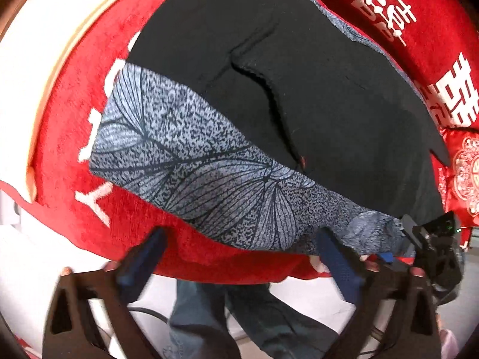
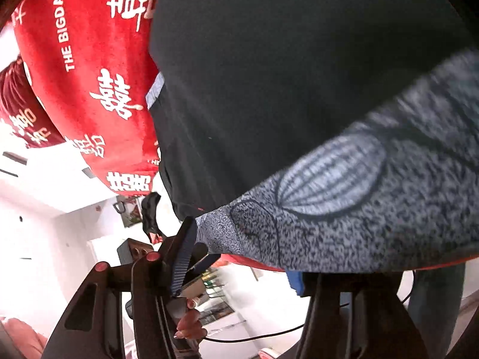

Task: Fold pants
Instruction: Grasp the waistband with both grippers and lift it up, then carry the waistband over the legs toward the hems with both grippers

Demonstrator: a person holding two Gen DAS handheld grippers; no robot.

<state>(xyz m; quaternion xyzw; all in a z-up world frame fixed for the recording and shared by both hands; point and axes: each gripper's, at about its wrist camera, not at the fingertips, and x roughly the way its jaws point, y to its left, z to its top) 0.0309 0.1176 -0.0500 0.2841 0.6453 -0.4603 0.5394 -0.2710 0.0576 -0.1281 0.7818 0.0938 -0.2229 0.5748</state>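
Since the fold has to start from an edge that both claws can reach, the lie of the pants (image 1: 299,74) against the 2 grippers is what matters here. The pants are spread flat on the red blanket (image 1: 74,149), black cloth stretching away from the person and a grey leaf-printed band (image 1: 194,164) running along the near edge. The band's long axis is laid crosswise, from the upper left of the left wrist view down to the lower right, roughly parallel to the blanket's near border.

The left gripper (image 1: 239,257) is held just short of that band, its jaws spread wide. Nothing is caught between the blue pads (image 1: 143,257), and only red blanket is seen in the gap. The band's edge is found just ahead of the fingertips, near its middle stretch.

The right gripper (image 2: 239,266) is placed at the band's end corner, and so it is judged the nearer claw. Its jaws are partly apart. The corner of the cloth is draped across the tips, touching 1 pad, yet open background is seen between the pads, so no pinch is shown.

A grip on the band by both claws is judged to be called for next, with the left one brought forward onto the edge.
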